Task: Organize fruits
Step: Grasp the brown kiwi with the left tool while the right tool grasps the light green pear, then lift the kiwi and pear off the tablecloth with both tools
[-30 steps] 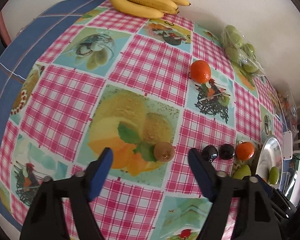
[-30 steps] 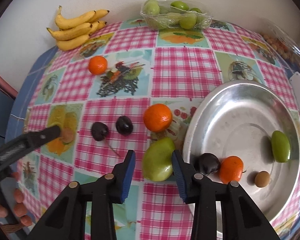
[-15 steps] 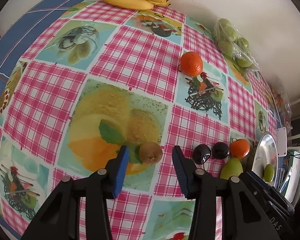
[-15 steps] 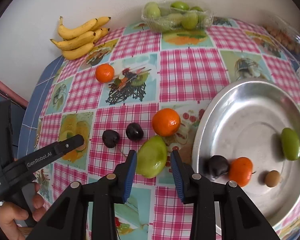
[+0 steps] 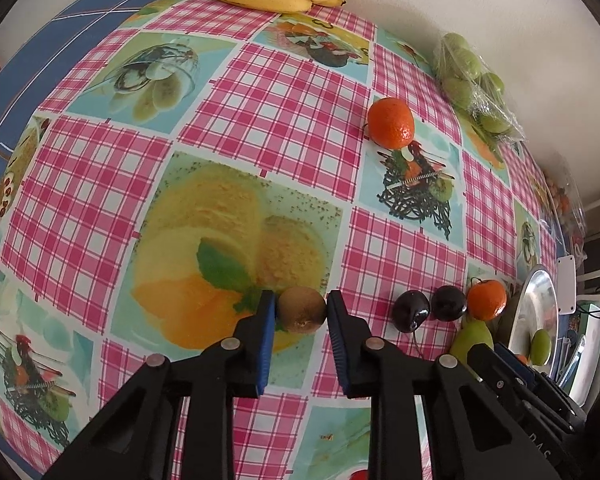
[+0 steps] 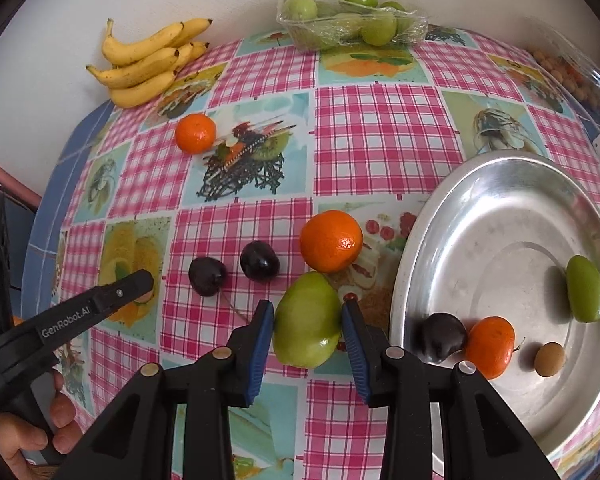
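A small brown kiwi (image 5: 302,315) lies on the checked tablecloth, and my left gripper (image 5: 301,298) is shut on it, a blue pad touching each side. In the right wrist view a large green fruit (image 6: 306,320) stands on the cloth beside the metal dish (image 6: 500,208). My right gripper (image 6: 308,306) has a pad against each side of that fruit, and its jaws are opening slightly. The dish holds a dark plum (image 6: 442,336), a mandarin (image 6: 490,346), a green fruit (image 6: 585,294) and a small brown fruit (image 6: 549,358).
Loose on the cloth are two dark plums (image 6: 207,276) (image 6: 259,260), a near mandarin (image 6: 331,241) and a far mandarin (image 6: 195,133). Bananas (image 6: 148,64) and a wrapped tray of green fruits (image 6: 352,20) lie by the wall. A hand (image 6: 24,436) holds the left tool.
My left jaws have closed from wide apart onto the kiwi. The right gripper has stayed around the green fruit, which tilted a little and settled back.
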Tool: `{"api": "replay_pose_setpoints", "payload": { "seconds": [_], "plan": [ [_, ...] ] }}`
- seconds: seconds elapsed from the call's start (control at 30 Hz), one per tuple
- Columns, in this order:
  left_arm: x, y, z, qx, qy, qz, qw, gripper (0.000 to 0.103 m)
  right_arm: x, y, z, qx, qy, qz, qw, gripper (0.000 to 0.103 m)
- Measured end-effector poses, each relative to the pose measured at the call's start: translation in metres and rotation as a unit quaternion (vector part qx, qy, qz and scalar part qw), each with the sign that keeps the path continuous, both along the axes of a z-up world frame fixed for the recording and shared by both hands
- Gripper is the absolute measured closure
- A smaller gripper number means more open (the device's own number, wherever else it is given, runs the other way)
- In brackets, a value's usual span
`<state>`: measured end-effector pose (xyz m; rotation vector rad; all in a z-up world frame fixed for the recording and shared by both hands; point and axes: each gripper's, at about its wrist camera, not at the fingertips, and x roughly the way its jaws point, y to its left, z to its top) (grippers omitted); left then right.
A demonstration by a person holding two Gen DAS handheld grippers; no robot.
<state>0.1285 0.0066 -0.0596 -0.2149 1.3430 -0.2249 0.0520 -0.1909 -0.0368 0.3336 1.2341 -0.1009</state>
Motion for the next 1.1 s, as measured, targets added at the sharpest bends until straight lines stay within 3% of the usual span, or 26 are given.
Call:
{"api": "replay_pose_setpoints", "payload": {
  "seconds": [1.1],
  "plan": [
    [-0.004,-0.004,0.028,0.013,-0.029,-0.009,0.9994,0.076,0.000,0.006,-0.007,0.002,0.020,0.015,1.000,0.062]
  ]
}}
